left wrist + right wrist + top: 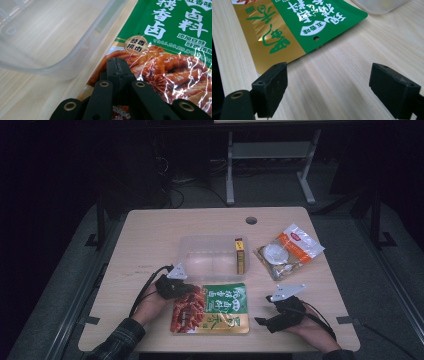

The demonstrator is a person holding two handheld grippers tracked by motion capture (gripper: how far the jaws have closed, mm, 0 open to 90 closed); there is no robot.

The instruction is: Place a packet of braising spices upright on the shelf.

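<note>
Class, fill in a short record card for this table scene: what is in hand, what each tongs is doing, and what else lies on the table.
Item in hand: green and gold food pouch
Left tongs: shut on the pouch's edge
Right tongs: open, holding nothing, beside the pouch
Container: clear plastic box behind the pouch, a small yellow box inside
Also on table: orange and clear snack bag

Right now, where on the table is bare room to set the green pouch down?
Free: the far strip behind the clear container, and the left side beyond the left gripper. Crowded: the middle, where green pouch, container and snack bag sit close, and the near right by the right gripper.
</note>
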